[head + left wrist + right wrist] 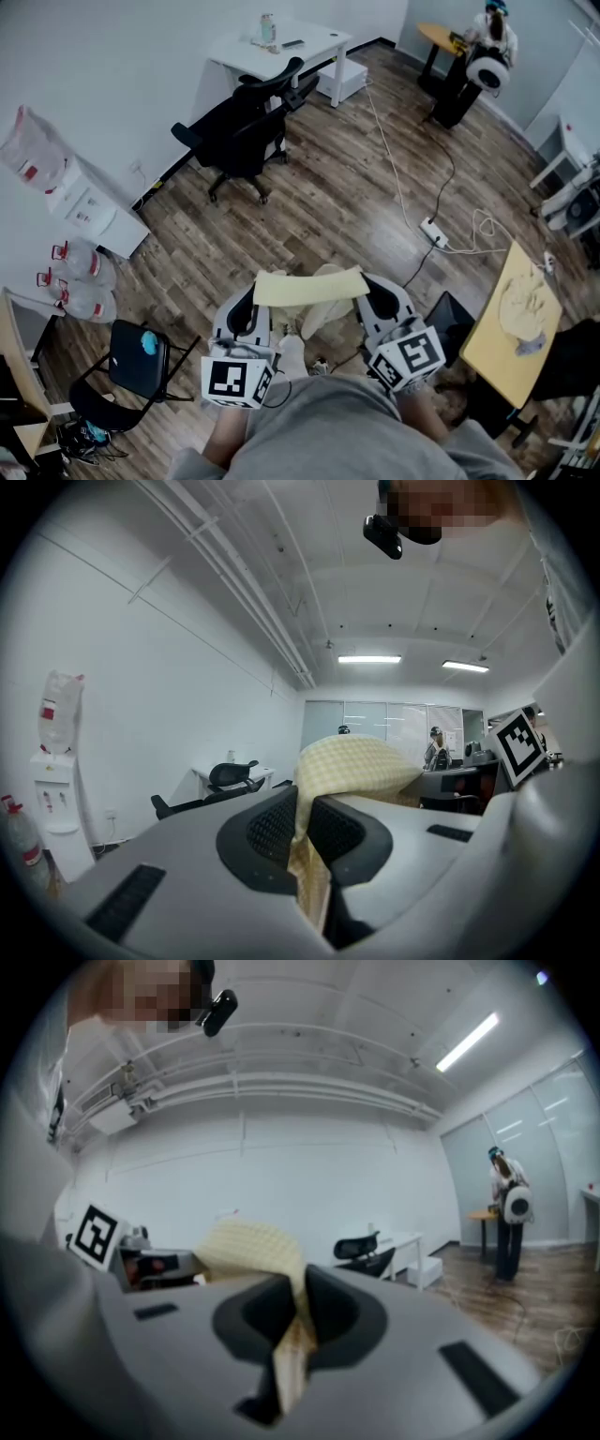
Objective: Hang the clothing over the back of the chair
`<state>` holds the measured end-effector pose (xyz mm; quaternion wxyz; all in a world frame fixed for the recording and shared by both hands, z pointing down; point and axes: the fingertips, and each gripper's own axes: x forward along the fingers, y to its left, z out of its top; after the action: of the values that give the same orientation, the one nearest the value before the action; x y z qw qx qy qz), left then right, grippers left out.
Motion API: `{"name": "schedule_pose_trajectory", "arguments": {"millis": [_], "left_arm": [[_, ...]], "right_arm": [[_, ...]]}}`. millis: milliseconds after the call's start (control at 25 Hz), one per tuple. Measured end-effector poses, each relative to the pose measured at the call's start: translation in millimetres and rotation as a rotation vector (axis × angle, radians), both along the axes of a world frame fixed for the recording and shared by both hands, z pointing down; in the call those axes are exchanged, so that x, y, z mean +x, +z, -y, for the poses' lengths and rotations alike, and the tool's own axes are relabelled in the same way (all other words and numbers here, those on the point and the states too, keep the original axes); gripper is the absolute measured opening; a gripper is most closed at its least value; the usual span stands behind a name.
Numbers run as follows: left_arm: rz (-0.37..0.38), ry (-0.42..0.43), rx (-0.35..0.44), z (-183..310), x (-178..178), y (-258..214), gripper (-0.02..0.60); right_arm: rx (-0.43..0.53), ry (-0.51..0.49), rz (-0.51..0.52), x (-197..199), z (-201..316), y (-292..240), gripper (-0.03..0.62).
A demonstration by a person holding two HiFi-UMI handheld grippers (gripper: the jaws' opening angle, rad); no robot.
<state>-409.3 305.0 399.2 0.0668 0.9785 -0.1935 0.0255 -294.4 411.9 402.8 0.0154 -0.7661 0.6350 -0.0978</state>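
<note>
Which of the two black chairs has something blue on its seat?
The small chair at lower left, with a blue object on it; the wheeled office chair by the desk shows none.

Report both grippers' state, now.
Left gripper: jaws closed on one end of the yellow clothing.
Right gripper: jaws closed on the other end of the same yellow clothing.
</note>
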Motion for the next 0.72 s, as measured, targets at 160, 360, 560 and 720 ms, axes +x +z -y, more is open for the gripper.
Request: {"name": "schedule_pose_trajectory", "arguments": {"millis": [160, 360, 560, 720], "left_arm": [[0.011, -0.007, -0.010, 22, 19, 4, 0.029], [0.017, -0.016, -0.024, 51, 35, 10, 0.029], [0.024, 0.008, -0.037, 80, 58, 13, 0.029], [0.015, 0.034, -0.035, 101, 75, 10, 0.029]], "right_arm": [[-0.009, -0.002, 0.012, 20, 23, 4, 0.041], [-0.012, -0.001, 0.026, 38, 53, 8, 0.041], [-0.032, 0.024, 0.050, 57, 79, 13, 0.041], [-0.035, 0.050, 0.048, 72, 98, 12, 0.041]]}}
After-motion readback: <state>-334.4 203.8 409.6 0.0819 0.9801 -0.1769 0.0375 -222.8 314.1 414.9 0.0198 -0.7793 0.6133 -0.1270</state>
